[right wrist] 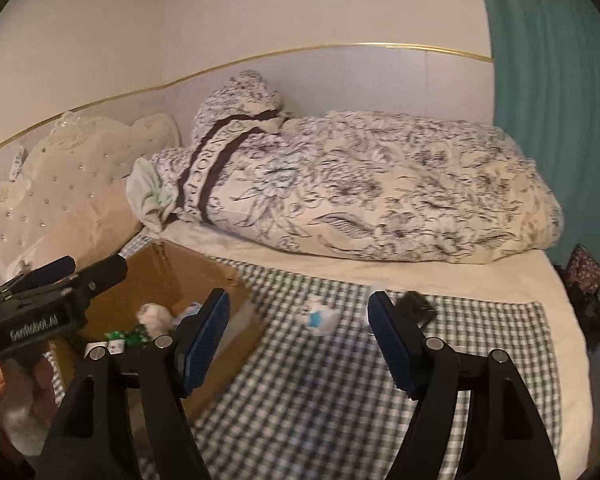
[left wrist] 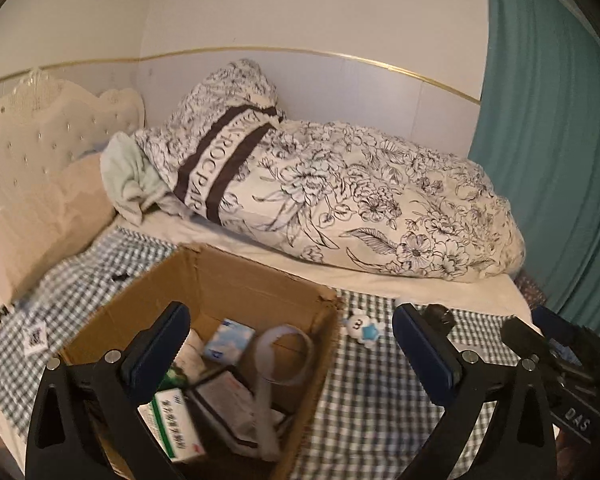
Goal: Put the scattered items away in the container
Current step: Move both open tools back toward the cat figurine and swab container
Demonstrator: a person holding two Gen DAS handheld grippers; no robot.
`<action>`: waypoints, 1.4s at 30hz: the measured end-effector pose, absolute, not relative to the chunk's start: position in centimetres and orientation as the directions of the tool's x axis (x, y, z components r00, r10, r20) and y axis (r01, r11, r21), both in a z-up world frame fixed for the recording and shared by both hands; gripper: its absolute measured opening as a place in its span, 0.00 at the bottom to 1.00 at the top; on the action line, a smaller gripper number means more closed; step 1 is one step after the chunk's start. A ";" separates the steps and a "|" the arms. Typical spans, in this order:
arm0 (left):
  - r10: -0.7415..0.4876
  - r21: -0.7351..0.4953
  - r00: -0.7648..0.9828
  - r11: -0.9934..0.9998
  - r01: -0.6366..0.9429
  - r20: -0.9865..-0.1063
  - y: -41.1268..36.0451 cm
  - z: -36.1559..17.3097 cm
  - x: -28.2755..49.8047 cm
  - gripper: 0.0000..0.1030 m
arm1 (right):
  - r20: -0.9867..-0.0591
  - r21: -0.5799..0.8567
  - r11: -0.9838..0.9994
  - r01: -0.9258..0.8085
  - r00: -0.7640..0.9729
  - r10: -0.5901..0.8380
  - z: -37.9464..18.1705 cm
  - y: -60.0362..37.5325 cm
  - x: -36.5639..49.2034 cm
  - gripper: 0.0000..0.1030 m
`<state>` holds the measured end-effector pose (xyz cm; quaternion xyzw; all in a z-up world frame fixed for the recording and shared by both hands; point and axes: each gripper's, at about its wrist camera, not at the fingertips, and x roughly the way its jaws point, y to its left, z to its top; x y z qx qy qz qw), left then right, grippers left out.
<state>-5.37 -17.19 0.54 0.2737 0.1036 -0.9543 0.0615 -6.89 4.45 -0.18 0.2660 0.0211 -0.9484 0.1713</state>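
An open cardboard box (left wrist: 228, 276) stands on the checked cloth and holds several items: a green-and-white medicine box (left wrist: 174, 426), a blue-and-white packet (left wrist: 228, 338), a grey strap (left wrist: 288, 344). My left gripper (left wrist: 292, 344) is open and empty above the box's right wall. A small white-and-blue toy (left wrist: 362, 328) and a black object (left wrist: 440, 316) lie on the cloth to the right of the box. In the right wrist view my right gripper (right wrist: 298, 320) is open and empty, facing the toy (right wrist: 320, 316) and the black object (right wrist: 418, 306). The box (right wrist: 172, 276) is at its left.
A rolled floral duvet (left wrist: 340, 200) lies along the wall behind the cloth. A tufted headboard (left wrist: 40, 148) is at left, a teal curtain (left wrist: 548, 140) at right. The checked cloth (right wrist: 320, 400) covers the near part of the bed. The left gripper's body (right wrist: 52, 300) shows over the box.
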 end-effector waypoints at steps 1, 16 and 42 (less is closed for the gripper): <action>-0.058 -0.172 -0.838 -0.969 0.178 -0.542 -17.0 0.5 -5.6 1.00 | -0.508 0.048 -0.946 0.321 -0.807 -0.300 -0.2 5.2 -6.8 0.78; 0.030 -0.177 -0.843 -0.981 0.077 -0.537 -9.9 0.7 -7.8 1.00 | -0.515 0.028 -0.977 0.214 -0.834 -0.197 -0.8 12.5 -5.4 0.81; 0.092 -0.120 -0.812 -0.992 -0.027 -0.577 -2.5 -4.5 -13.6 1.00 | -0.590 0.051 -0.992 0.115 -0.798 -0.122 -5.2 18.9 -8.7 0.81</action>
